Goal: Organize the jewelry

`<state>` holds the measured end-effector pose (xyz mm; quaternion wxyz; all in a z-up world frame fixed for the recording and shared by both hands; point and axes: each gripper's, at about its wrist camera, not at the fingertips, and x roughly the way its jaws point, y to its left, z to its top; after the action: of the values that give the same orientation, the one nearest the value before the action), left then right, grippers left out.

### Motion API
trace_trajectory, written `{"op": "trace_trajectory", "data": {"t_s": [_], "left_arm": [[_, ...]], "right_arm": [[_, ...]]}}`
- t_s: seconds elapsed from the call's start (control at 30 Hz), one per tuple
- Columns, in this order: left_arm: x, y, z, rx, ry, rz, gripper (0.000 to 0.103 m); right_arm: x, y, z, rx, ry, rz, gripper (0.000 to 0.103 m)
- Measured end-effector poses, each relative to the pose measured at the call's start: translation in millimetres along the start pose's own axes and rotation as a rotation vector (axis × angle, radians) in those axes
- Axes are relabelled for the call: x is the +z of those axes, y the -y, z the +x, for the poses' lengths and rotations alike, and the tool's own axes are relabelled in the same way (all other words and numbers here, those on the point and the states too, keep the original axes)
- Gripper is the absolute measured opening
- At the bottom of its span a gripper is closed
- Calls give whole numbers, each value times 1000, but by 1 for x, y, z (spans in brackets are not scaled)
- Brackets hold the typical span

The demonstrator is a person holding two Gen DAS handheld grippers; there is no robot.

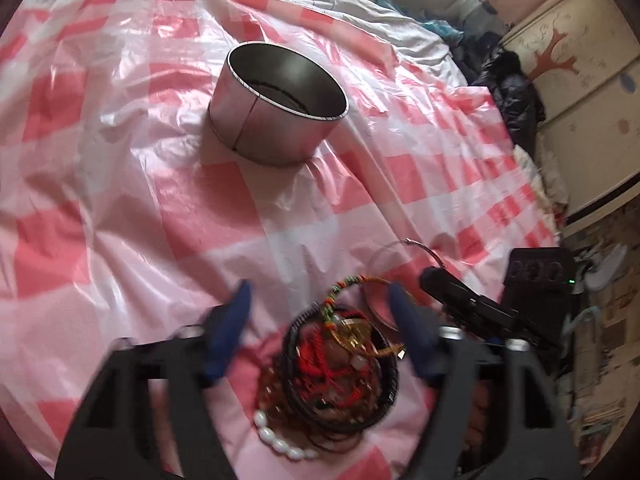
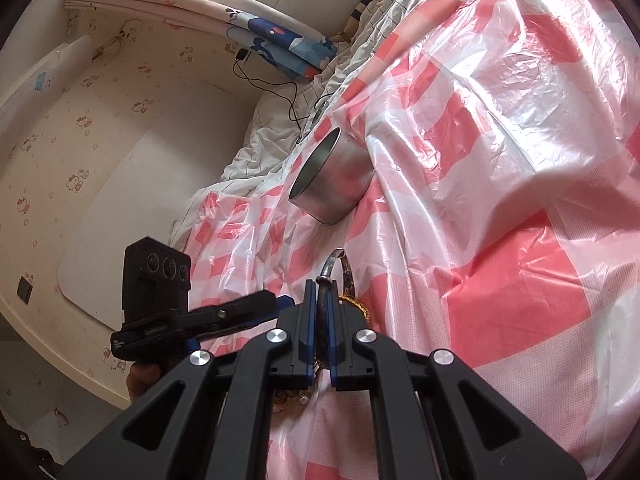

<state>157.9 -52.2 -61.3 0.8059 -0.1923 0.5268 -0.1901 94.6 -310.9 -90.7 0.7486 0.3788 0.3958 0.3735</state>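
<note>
A tangled pile of jewelry (image 1: 340, 368) lies on the pink checked plastic sheet (image 1: 120, 200): black cord loops, red thread, a rainbow-beaded hoop and a white bead bracelet (image 1: 280, 440). My left gripper (image 1: 320, 292) hangs over the pile, open, its blue fingertips (image 1: 240, 308) either side of it and touching nothing. My right gripper (image 2: 320, 288) is shut on a metal bangle (image 2: 332, 264) that sticks up between its pads. It comes in at the pile's right edge, by a thin wire hoop (image 1: 400, 248). An open round metal tin (image 1: 256, 128) (image 2: 344, 188) stands farther off.
The sheet (image 2: 500, 280) covers a rumpled bed with a grey checked blanket (image 1: 360, 12) at its far side. A black cable (image 2: 280, 92) trails over the bedding beyond the tin. Dark clothing (image 1: 508, 88) is heaped beside a wardrobe at the right.
</note>
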Motion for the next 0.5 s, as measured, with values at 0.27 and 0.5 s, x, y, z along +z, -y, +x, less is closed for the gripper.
{"op": "trace_trajectory", "data": {"t_s": [0.27, 0.5], "left_arm": [[5, 13, 26, -15, -83, 81, 52], [0, 18, 23, -18, -100, 108, 7]], "right_arm": [[1, 6, -2, 7, -1, 17, 6], [1, 8, -4, 14, 1, 31, 6]]}}
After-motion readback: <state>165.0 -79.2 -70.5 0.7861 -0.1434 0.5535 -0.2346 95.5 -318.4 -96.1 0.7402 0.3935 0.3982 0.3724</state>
